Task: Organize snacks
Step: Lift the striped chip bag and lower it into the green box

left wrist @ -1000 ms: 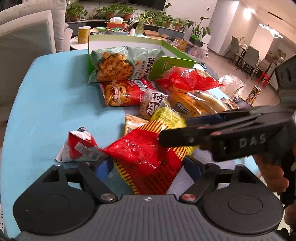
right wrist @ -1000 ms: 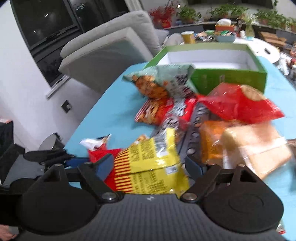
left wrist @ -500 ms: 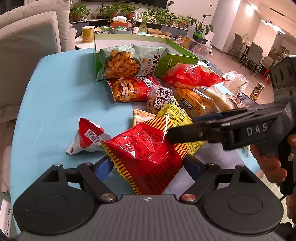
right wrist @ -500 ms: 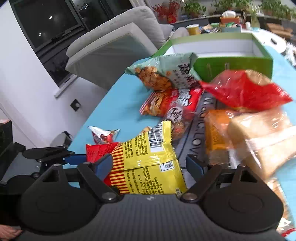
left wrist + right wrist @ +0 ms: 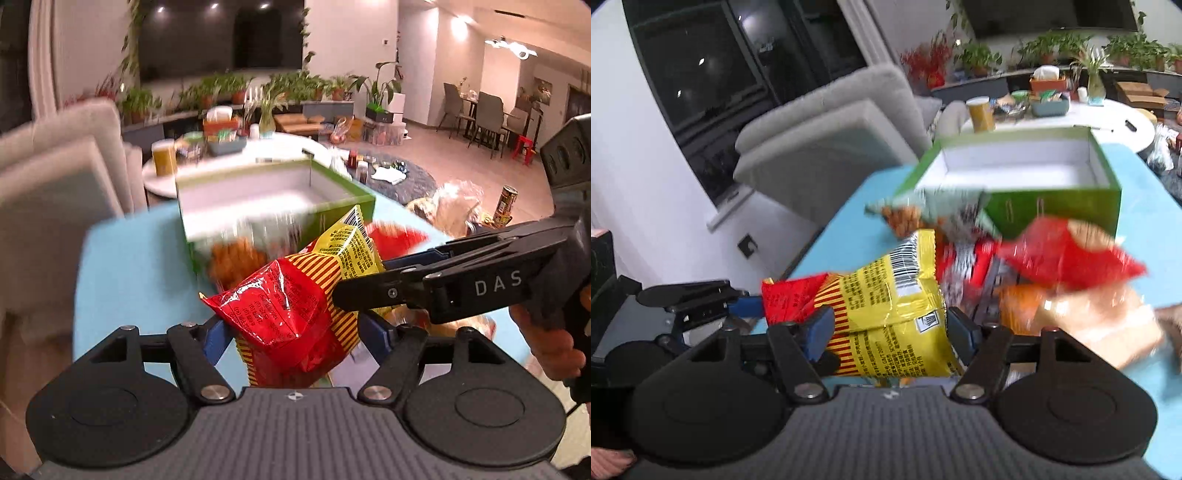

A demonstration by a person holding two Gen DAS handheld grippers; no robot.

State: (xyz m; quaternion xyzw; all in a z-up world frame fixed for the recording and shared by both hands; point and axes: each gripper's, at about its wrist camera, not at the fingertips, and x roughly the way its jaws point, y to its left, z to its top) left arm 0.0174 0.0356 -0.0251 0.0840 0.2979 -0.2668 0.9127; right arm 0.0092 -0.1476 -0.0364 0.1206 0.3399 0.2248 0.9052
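Red-and-yellow snack bag (image 5: 303,295) raised above the near edge of the blue table (image 5: 129,266), long axis slanting, barcoded yellow end toward the green box (image 5: 332,218). Pinched at both ends: left gripper (image 5: 295,332) just tightened on the red end, right gripper (image 5: 886,332) clamped on the yellow (background snacks blurred).

Left gripper (image 5: 291,332) jaws have just been closing, pads pressed on a bag. Right gripper (image 5: 886,328) clamps the same bag from the other end; a hand (image 5: 550,332) holds its handle.
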